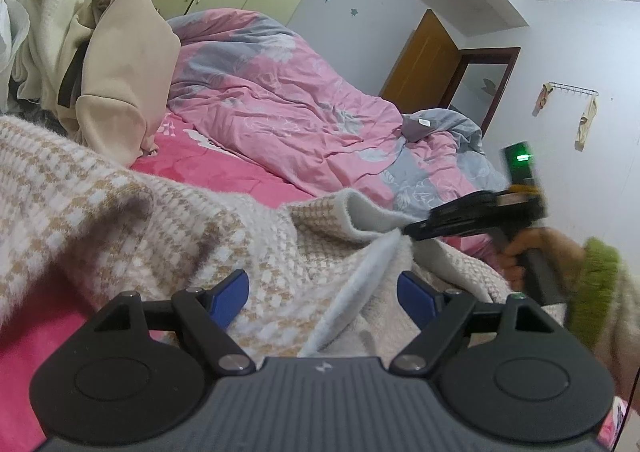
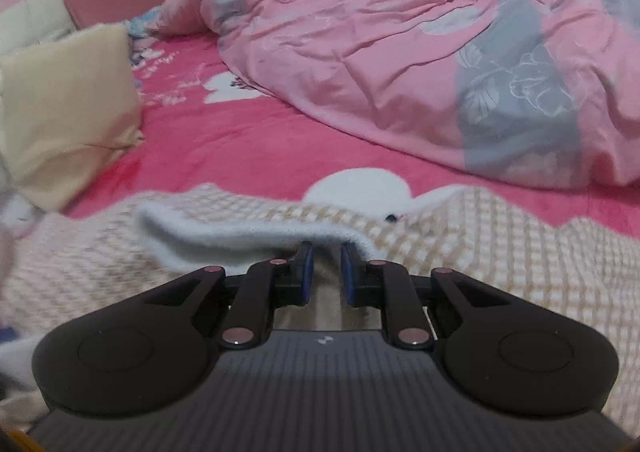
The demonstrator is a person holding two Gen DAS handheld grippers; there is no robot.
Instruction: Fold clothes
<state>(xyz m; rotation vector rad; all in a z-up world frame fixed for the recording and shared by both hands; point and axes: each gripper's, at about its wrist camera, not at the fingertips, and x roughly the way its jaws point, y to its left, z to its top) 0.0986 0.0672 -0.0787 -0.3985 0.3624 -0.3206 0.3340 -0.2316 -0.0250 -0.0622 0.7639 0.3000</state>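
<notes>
Beige checked sweater [image 2: 500, 252] edge between nearly closed right gripper [image 2: 326, 266] fingers [image 2: 306, 272].

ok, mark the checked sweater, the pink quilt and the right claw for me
checked sweater [image 1: 120, 212]: left wrist view, on the raised knit fold.
pink quilt [image 2: 360, 52]: right wrist view, on its crumpled pink middle.
right claw [image 2: 326, 268]: right wrist view, midway between the blue tips at the white hem.
</notes>
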